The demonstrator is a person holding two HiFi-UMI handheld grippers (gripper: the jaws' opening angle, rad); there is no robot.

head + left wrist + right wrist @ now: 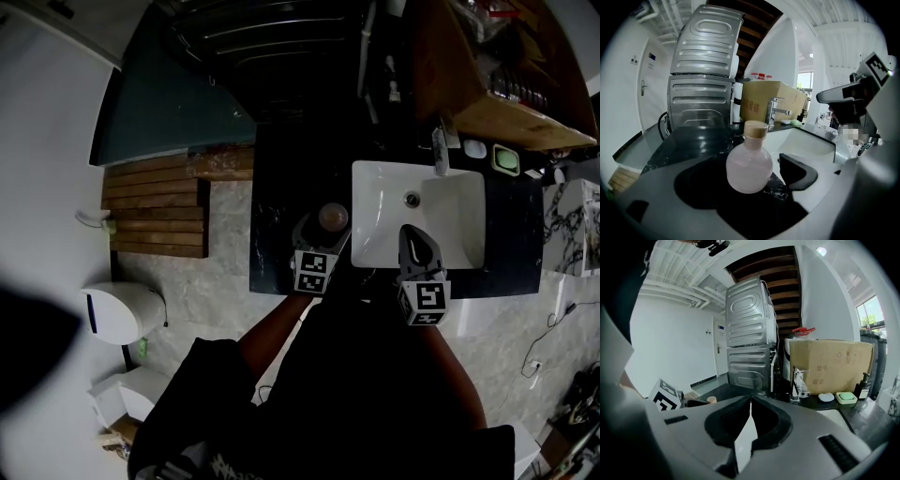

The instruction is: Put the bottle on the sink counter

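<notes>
Pink bottle (pixel 749 165), left claw (pixel 746 180) parted (overhead: top only)

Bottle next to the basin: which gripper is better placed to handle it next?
The left gripper: its open jaws flank the bottle on the black counter; the right gripper is shut, over the basin.

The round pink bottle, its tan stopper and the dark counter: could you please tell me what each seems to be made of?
Round pink bottle: likely frosted glass, translucent with soft matte sheen; plastic possible.
Tan stopper: looks like wood or cork, dull and pale brown.
Dark counter: probably polished black stone, glossy reflections, pale veins.
</notes>
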